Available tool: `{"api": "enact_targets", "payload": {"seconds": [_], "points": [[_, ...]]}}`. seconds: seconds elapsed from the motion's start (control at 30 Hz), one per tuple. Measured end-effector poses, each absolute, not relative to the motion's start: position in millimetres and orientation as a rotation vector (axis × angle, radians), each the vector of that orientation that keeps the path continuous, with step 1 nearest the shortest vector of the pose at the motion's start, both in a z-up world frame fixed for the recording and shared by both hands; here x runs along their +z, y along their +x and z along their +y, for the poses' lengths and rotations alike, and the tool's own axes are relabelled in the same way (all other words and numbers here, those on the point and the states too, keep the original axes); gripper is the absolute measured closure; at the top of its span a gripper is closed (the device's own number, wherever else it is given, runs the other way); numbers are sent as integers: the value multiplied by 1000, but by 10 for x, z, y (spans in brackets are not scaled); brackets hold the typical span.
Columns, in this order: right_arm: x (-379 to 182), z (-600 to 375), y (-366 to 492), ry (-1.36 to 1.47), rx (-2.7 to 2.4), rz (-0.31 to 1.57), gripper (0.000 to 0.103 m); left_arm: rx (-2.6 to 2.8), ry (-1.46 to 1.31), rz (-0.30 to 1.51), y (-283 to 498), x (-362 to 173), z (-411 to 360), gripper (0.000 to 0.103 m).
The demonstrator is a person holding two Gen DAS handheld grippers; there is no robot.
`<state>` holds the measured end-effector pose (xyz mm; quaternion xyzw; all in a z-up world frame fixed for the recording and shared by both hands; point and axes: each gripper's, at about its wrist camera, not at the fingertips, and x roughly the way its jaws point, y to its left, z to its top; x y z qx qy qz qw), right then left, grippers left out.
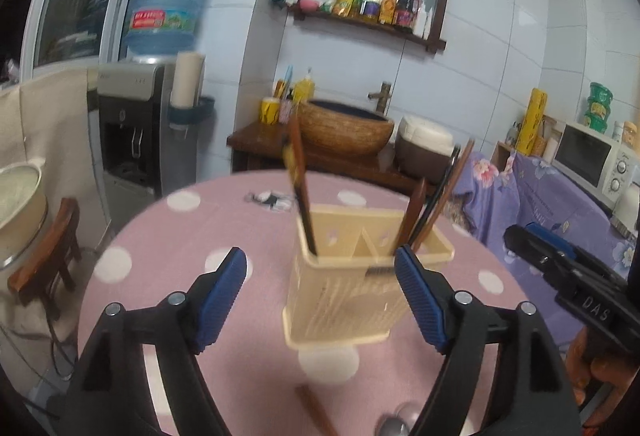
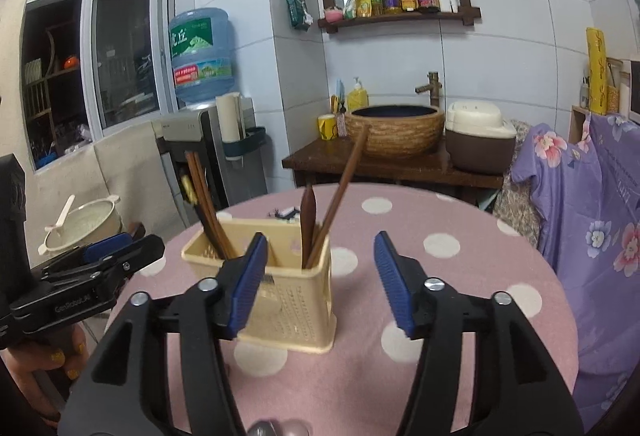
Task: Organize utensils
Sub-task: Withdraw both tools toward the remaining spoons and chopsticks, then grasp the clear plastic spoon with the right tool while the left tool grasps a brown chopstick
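Observation:
A cream plastic utensil holder stands on the pink polka-dot table. Dark chopsticks lean in its left compartment. Brown wooden utensils stand in its right compartment. My left gripper is open and empty, just in front of the holder. My right gripper is open and empty, the holder behind its left finger. A wooden stick and a metal spoon lie on the table under the grippers.
A wooden stand with a woven basin and a rice cooker is behind the table. A water dispenser stands at the left. Purple flowered cloth covers furniture at the right, with a microwave on it.

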<state>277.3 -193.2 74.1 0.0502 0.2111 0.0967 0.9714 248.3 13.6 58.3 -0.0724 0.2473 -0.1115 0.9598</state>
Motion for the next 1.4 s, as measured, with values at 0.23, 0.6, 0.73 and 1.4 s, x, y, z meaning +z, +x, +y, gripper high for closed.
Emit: {"api": "enact_targets", "payload": {"seconds": [0.23, 0.6, 0.73, 1.4], "points": [[156, -1993, 2575, 93, 170, 594, 39, -201, -168, 663, 2274, 10, 271, 24], [-442, -1907, 2288, 89, 160, 754, 38, -188, -111, 773, 2031, -428, 240, 24], [-540, -1724, 2139, 29, 181, 782, 38, -194, -76, 798, 1955, -529, 168, 24], [-754, -1370, 1872, -127, 178, 854, 34, -210, 96, 865, 1765, -765, -162, 25]]}}
